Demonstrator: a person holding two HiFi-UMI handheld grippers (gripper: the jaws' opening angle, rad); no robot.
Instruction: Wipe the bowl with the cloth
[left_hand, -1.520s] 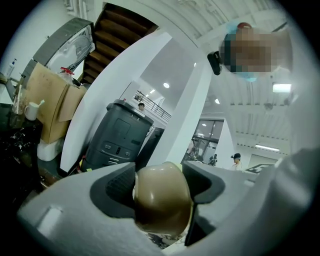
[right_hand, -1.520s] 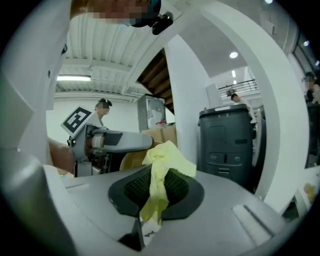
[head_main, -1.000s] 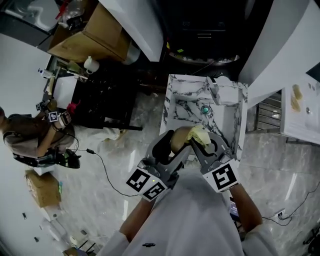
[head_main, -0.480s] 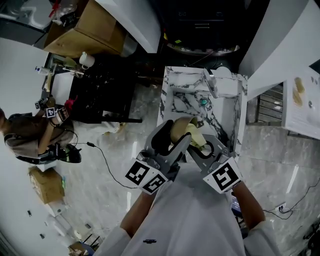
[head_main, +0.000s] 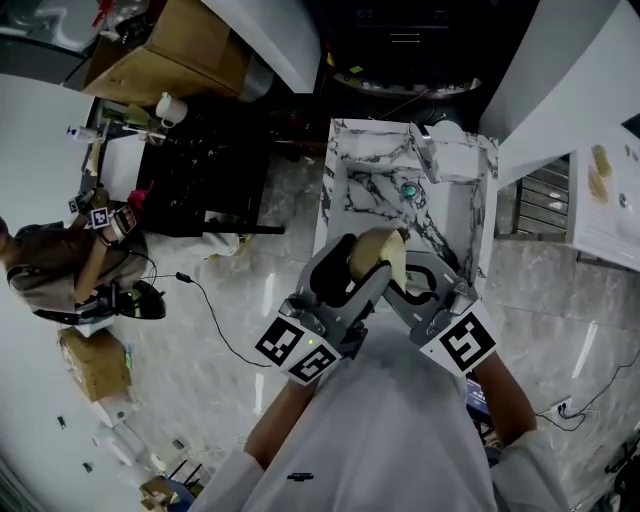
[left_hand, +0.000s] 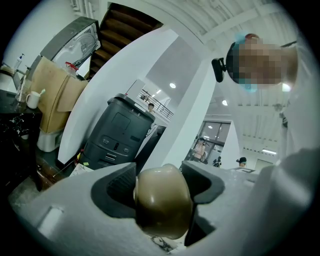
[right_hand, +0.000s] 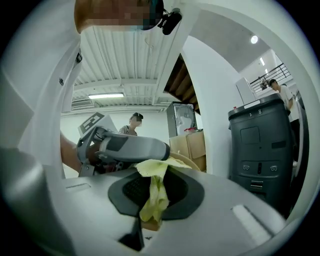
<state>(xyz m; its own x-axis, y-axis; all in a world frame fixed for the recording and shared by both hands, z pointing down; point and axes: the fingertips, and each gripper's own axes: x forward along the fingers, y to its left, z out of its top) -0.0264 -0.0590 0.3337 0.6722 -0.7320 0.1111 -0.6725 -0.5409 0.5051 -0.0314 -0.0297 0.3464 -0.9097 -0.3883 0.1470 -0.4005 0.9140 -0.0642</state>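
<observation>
Listing first the bowl (left_hand: 162, 200): tan and glossy. It sits clamped between the jaws of the left gripper (head_main: 343, 272), which are closed on it as far as it allows. We hold it in the air over the near edge of the marble-patterned desk (head_main: 345, 195).

Contents: we cannot see into the bowl. The yellow cloth (right_hand: 154, 192) spreads its top end against the bowl's rim.

Cloth: pinched as a narrow hanging strip between the jaws of the right gripper (head_main: 415, 288), which are nearly together on it.

Both grippers meet just beside each other at the bowl.

Desk: a small teal object (head_main: 409, 190) lies in its recessed top.

Room: pale marble floor (head_main: 240, 300) lies open to our left, crossed by a black cable (head_main: 205, 315). A cardboard box (head_main: 170, 60) and a seated person (head_main: 60, 270) are well apart from the bowl.
</observation>
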